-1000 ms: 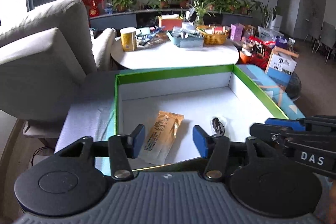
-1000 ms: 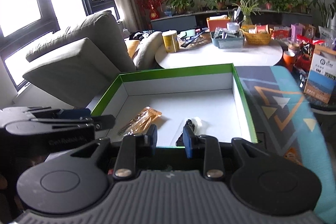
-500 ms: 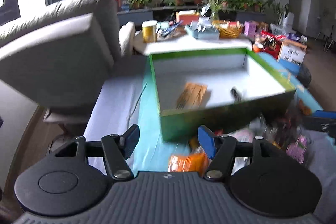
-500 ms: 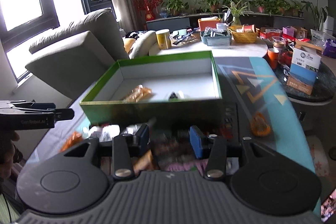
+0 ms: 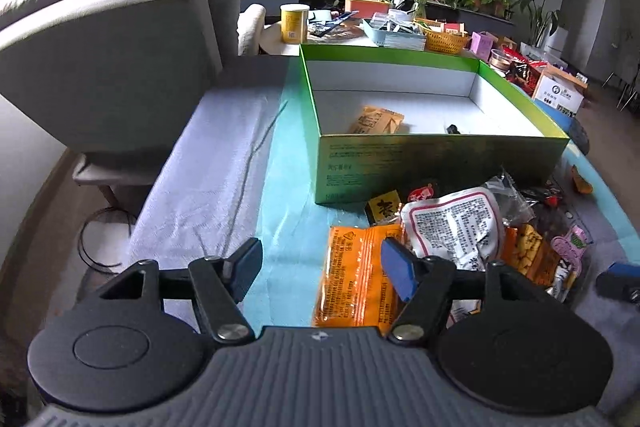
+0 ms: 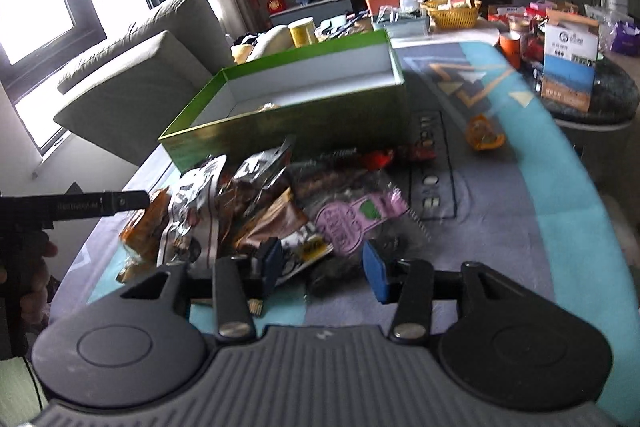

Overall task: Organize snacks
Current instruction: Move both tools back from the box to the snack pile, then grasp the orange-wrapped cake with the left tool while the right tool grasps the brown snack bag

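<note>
Snacks piled before green box; both claws, left and right, apart, empty; best to pinch one packet by its edge.

Each gripper is matte black with blue finger pads, silver pivot screws and a ribbed grey base.

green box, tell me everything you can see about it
The green box is a wide, shallow, open-topped carton that looks like cardboard: glossy green outside with faint print on its near wall, plain white inside, thin green rim. It sits upright on the patterned cloth, beyond the snack pile, whose nearest packets lie against its front wall. Inside lie an orange packet and a small dark item. Neither gripper touches it.
</note>
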Demonstrator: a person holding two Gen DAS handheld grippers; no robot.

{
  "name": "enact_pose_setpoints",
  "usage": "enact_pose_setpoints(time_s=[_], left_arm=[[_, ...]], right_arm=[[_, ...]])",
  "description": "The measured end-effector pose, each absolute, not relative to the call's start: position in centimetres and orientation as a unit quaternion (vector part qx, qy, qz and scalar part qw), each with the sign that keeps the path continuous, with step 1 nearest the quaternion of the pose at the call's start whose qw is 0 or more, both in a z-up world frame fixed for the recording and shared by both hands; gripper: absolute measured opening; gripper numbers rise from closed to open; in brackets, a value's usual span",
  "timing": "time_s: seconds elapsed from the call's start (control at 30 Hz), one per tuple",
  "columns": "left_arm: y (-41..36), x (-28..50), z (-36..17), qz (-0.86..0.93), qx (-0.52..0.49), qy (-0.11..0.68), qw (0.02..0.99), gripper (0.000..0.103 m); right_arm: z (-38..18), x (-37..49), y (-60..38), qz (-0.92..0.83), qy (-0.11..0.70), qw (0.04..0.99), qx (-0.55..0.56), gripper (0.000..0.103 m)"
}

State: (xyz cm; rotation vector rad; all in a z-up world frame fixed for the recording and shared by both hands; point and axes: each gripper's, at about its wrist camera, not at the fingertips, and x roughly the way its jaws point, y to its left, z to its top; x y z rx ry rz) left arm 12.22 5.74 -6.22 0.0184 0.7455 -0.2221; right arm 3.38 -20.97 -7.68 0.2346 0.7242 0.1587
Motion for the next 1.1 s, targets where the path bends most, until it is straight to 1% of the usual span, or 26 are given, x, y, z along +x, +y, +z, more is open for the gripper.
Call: enact_pose_setpoints(time_s=[0.1,0.27,0.37,0.47,0.67,0.8,0.9,0.93,0.97,1.0,1.03,1.1], left_arm=[[5.7,12.0,-6.3,-0.124,0.002,0.368,0.921,0.063],[5.1,11.8,-7.8,-0.143,0.022,0.391,0.909,0.063],[4.7,12.0,-9.0,-0.144,0.032,0.407,0.902,0.063],[4.6,12.5,-9.7,-0.144,0.027,0.412,0.899,0.063],[5.2,13.1,-9.5,-0.149,0.008,0.411,0.899,0.063],[5.4,13.3,-9.4,-0.151,0.002,0.409,0.900,0.063],[5.2,13.4,-9.5,-0.153,0.004,0.405,0.902,0.061],[5.1,13.3,-9.5,-0.155,0.006,0.402,0.902,0.059],[5.0,13.3,-9.5,-0.160,0.005,0.399,0.903,0.053],[5.0,13.3,-9.5,-0.168,0.002,0.398,0.902,0.043],[5.0,13.2,-9.5,-0.173,-0.002,0.398,0.901,0.039],[5.0,13.1,-9.4,-0.171,-0.001,0.395,0.903,0.039]], right_arm=[[-8.0,3.3,-20.6,0.086,0.356,0.924,0.114,0.034],[-8.1,3.9,-19.7,0.100,0.340,0.931,0.088,0.034],[-8.1,4.6,-19.0,0.097,0.329,0.938,0.052,0.035],[-8.4,5.6,-18.2,0.105,0.334,0.937,0.017,0.035],[-9.4,6.7,-17.1,0.128,0.344,0.929,-0.041,0.035],[-10.0,6.7,-15.7,0.147,0.336,0.924,-0.112,0.035],[-10.3,7.0,-15.1,0.154,0.334,0.919,-0.143,0.034],[-10.4,7.1,-15.0,0.155,0.332,0.919,-0.148,0.034],[-10.5,7.2,-14.8,0.155,0.330,0.919,-0.152,0.034],[-10.6,7.3,-14.7,0.152,0.327,0.920,-0.154,0.034],[-10.6,7.4,-14.6,0.150,0.327,0.921,-0.153,0.034],[-10.4,7.4,-14.7,0.140,0.323,0.924,-0.148,0.034]])
